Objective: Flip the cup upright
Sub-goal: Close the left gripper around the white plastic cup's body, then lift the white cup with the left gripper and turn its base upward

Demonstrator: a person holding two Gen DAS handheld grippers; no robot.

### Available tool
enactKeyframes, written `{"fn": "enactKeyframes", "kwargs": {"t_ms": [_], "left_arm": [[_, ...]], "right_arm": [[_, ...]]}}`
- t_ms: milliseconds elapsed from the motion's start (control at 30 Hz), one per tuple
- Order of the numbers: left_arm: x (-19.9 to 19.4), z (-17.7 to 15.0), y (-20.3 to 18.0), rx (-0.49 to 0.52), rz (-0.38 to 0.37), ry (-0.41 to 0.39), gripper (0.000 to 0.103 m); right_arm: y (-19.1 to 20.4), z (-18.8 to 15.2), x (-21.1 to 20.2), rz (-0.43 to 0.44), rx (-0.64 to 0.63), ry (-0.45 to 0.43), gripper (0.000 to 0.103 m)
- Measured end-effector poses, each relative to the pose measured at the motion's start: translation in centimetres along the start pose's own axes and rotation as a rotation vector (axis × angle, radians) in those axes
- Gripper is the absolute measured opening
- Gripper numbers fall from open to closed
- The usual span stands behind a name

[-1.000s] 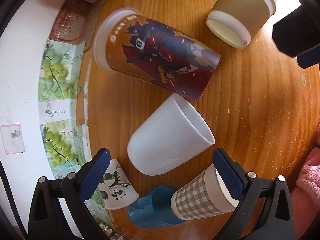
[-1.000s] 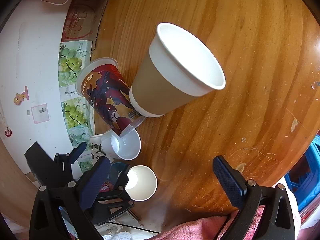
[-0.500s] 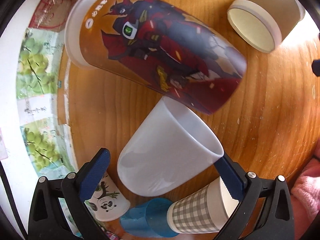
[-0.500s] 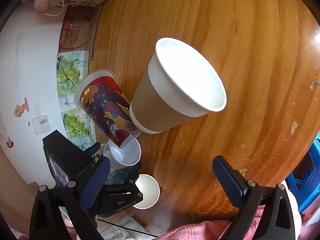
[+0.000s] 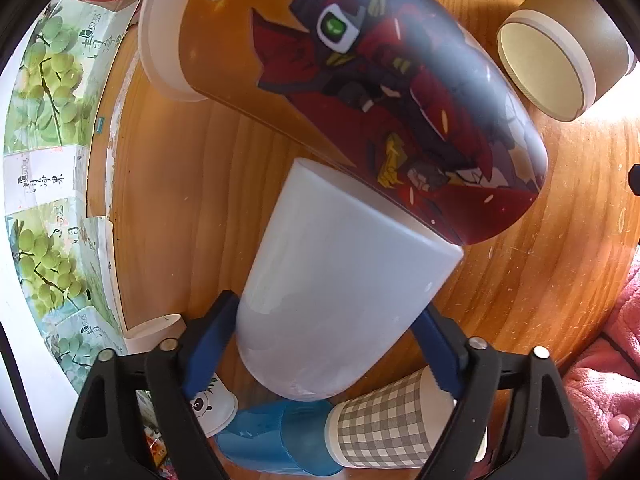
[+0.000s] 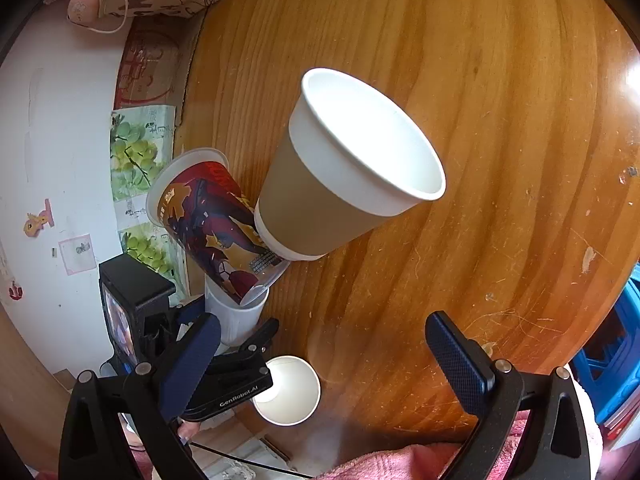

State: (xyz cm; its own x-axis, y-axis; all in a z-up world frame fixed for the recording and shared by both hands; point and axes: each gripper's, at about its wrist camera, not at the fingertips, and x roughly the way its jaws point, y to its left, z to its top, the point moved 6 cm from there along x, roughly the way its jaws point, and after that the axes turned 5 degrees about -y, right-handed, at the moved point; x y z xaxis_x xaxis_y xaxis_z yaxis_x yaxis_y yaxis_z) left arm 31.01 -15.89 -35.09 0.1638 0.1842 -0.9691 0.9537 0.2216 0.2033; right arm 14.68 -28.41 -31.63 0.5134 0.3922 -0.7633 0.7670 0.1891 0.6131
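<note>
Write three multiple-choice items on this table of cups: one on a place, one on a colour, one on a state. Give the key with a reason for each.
1. Where does the white plastic cup lie?
A. Between the left gripper's jaws, against the printed tall cup
B. Inside the brown paper cup
C. On the pink cloth

2. What colour is the cup lying beside the checked paper cup?
A. Yellow
B. Blue
C. Black

3. How does the right gripper stand?
A. Shut on the brown cup
B. Shut on the checked cup
C. Open, holding nothing

Key: A, the blue pads sit on both sides of the white cup, whose rim meets the printed cup; B, translucent blue plastic shows at the bottom of the left wrist view; C, its jaws are wide apart, with the brown paper cup lying on the wooden table beyond them.
</note>
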Motion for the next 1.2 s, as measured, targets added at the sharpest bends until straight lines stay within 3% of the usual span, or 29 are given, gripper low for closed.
{"fn": "enactKeyframes", "kwargs": {"t_ms": [67, 433, 867, 1200], "left_arm": [[0.1, 0.1, 0.4, -0.001, 0.0, -0.003, 0.078], [-1.1, 0.1, -0.2, -0.015, -0.005, -0.041, 0.075], [-6.9, -2.5, -1.5, -0.085, 0.066, -0.194, 0.067], [-10.8, -4.4, -5.2, -0.203, 0.086, -0.321, 0.067]], "right_arm": [[0.1, 0.0, 0.1, 0.0, -0.002, 0.003, 0.103], [-0.2, -0.2, -0.5, -0.009, -0.018, 0.001, 0.103], [0.7, -2.9, -3.6, 0.021, -0.123, -0.032, 0.102], [-0.3, -6.4, -7.6, 0.05, -0.16, -0.124, 0.102]]}}
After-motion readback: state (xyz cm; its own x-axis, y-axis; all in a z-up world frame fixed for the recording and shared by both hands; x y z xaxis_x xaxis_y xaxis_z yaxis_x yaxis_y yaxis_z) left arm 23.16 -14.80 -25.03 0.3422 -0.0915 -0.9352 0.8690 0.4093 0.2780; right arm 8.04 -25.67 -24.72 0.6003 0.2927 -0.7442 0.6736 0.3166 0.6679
